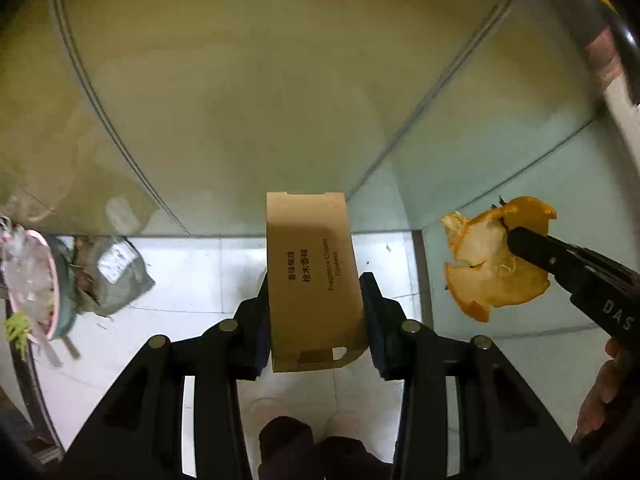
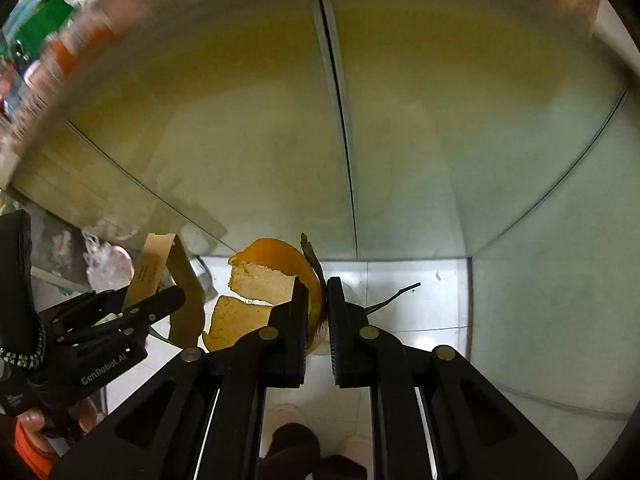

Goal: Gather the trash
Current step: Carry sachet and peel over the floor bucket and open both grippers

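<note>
Both tongs grip trash beside cabinet edge [image 1: 360, 184].

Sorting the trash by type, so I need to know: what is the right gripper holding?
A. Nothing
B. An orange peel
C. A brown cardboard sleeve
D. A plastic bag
B: the right gripper has its jaws clamped on the orange peel; the cardboard sleeve sits in the left gripper.

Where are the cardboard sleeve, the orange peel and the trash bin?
cardboard sleeve [image 1: 312, 276], left wrist view, printed front face.
orange peel [image 2: 262, 276], right wrist view, pale inner side.
trash bin [image 1: 60, 308], left wrist view, outer wall.
</note>
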